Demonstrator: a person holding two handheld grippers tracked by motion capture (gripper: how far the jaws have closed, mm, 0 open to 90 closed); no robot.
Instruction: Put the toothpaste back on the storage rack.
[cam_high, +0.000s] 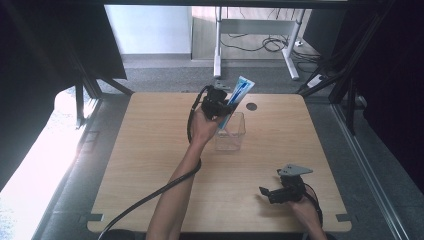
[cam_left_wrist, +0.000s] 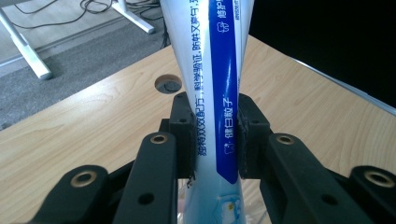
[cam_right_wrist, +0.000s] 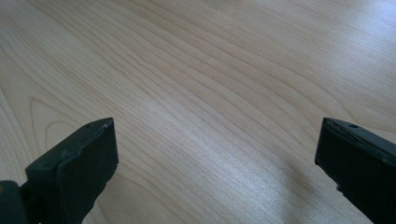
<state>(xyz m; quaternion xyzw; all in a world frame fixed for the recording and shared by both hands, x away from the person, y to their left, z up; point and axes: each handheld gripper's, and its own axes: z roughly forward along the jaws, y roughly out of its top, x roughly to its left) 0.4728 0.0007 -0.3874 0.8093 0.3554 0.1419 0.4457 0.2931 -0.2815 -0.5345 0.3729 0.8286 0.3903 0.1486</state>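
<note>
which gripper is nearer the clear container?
Left. The left gripper sits just above the clear container's far-left rim, clamped on a toothpaste tube angled into it. The right gripper rests open near the table's near-right edge, well apart from it.

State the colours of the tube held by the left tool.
White tube with a blue stripe, clearest in the left gripper view.

Grey carpet (cam_high: 165, 75) surrounds the wooden table (cam_high: 150, 150); a white desk frame (cam_high: 255, 30) stands behind.
</note>
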